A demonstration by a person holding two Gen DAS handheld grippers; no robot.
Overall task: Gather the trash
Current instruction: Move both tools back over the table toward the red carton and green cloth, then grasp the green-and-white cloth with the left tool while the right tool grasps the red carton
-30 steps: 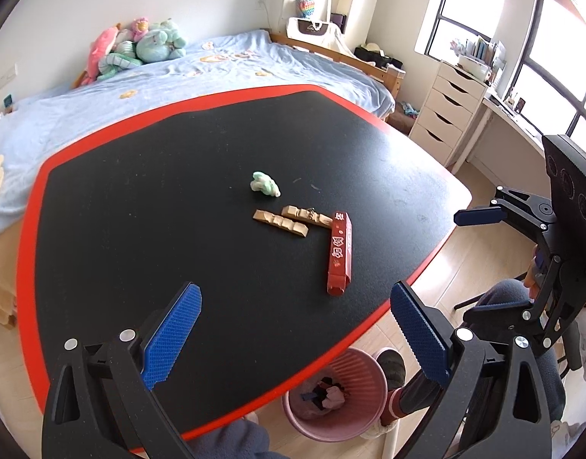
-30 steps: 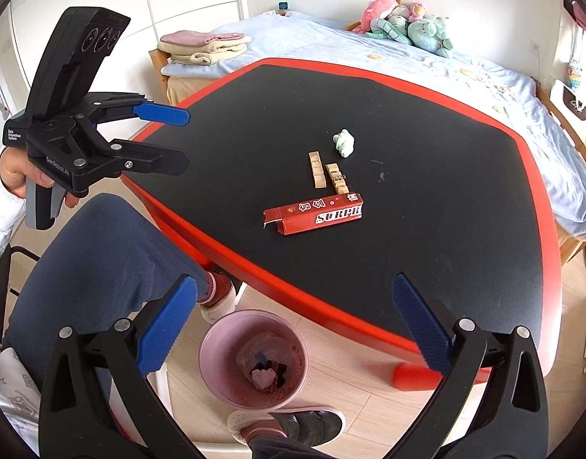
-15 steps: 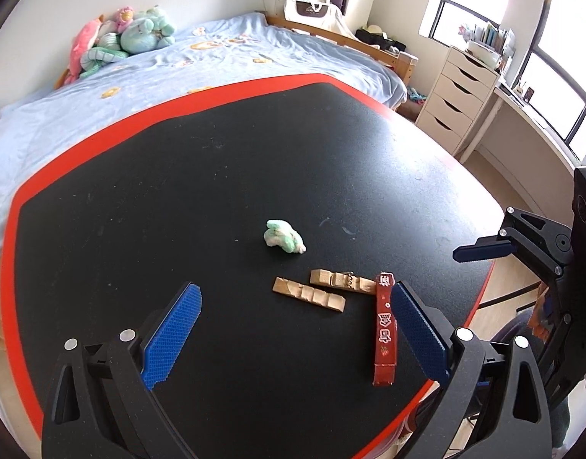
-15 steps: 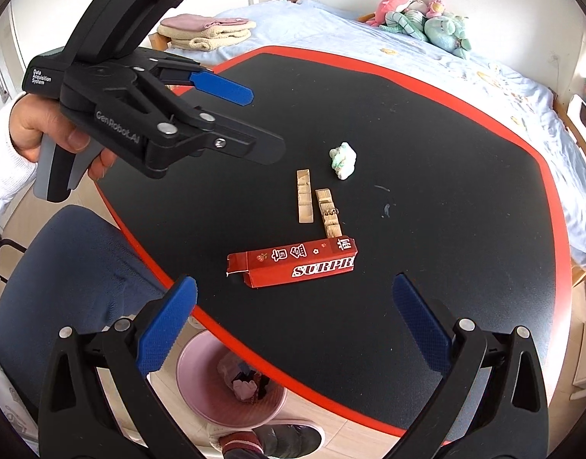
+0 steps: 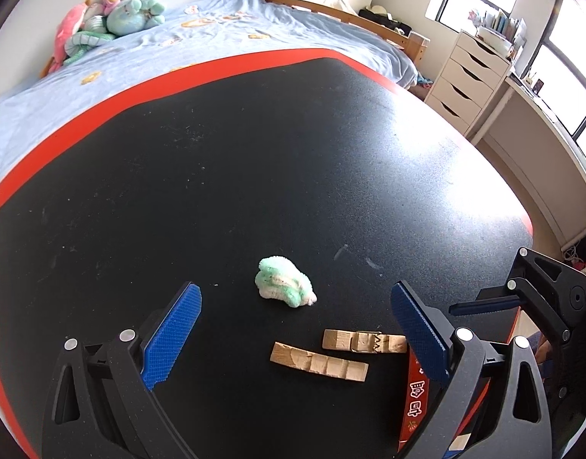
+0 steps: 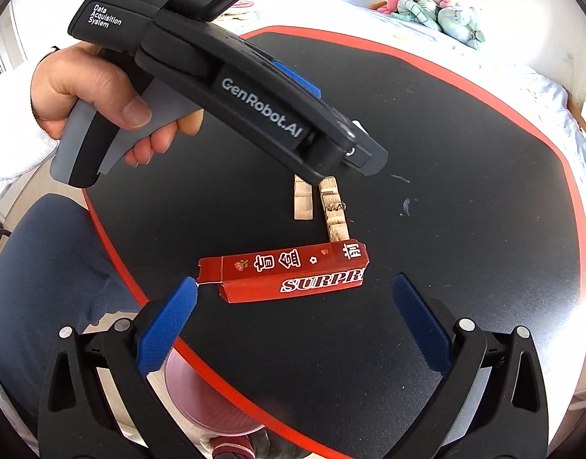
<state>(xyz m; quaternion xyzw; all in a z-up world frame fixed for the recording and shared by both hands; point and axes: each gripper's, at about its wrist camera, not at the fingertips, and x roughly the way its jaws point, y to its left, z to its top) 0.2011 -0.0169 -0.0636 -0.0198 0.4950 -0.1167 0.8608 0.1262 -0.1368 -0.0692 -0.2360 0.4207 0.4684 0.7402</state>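
A crumpled green-and-white wad (image 5: 284,284) lies on the black table (image 5: 254,153). Two wooden clothespin halves (image 5: 319,362) lie just in front of it, also in the right wrist view (image 6: 335,210). A long red carton (image 6: 285,277) lies near the table's edge, partly hidden in the left wrist view (image 5: 416,401). My left gripper (image 5: 297,329) is open, hovering over the wad and wooden pieces. My right gripper (image 6: 293,321) is open, just short of the carton. The left gripper's body (image 6: 254,103) hides the wad in the right wrist view.
A pink waste bin (image 6: 212,409) stands on the floor under the table's red edge (image 6: 117,252). A bed (image 5: 178,38) with plush toys lies beyond the table. A white drawer unit (image 5: 472,76) stands by the window. The person's leg (image 6: 44,287) is left of the bin.
Both grippers have moved forward over the table toward the trash. The left one now hangs over the wad and wooden pieces; the right one has closed in on the red carton.
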